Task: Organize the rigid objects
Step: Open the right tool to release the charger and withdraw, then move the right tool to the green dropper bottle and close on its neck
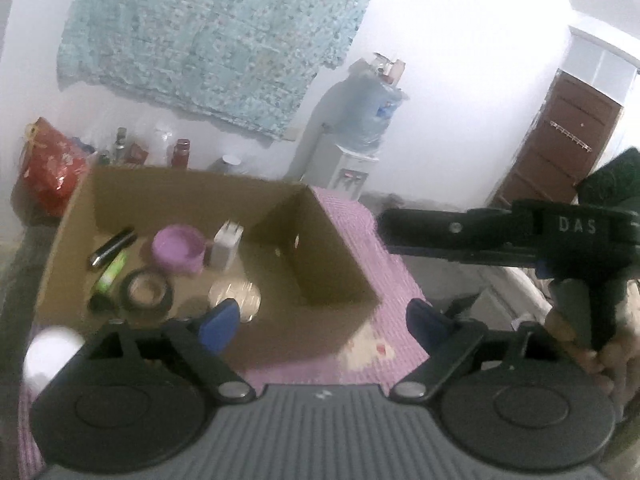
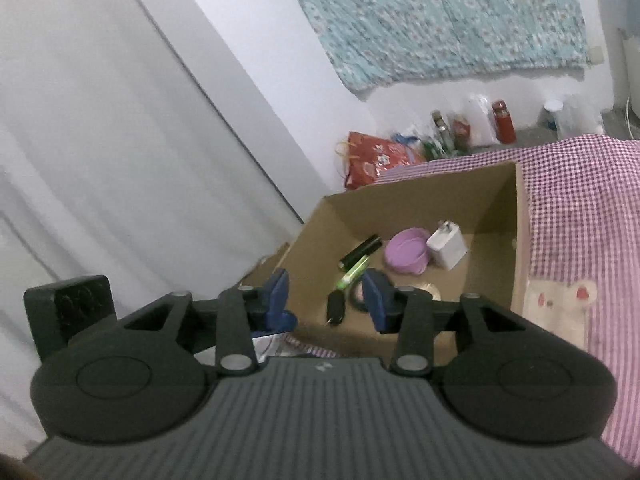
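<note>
An open cardboard box [image 1: 328, 276] stands on a pink checked cloth [image 1: 384, 276]. Inside lie a purple bowl [image 1: 178, 250], a white charger [image 1: 227, 246], a black tube [image 1: 112, 250], a green tube [image 1: 114, 274], a black tape roll [image 1: 147, 292] and a clear round lid [image 1: 236, 300]. My left gripper [image 1: 324, 320] is open and empty above the box's near edge. My right gripper [image 2: 326, 300] is open and empty over the box's left near corner [image 2: 316, 216]; the same items show there, plus a small black object [image 2: 335, 308].
The right gripper's body [image 1: 520, 232] reaches in from the right in the left wrist view. A white round object [image 1: 50, 354] sits left of the box. Behind stand a red bag [image 1: 50, 166], bottles [image 1: 180, 154] and a water dispenser [image 1: 352, 148]. A white curtain [image 2: 100, 140] hangs at left.
</note>
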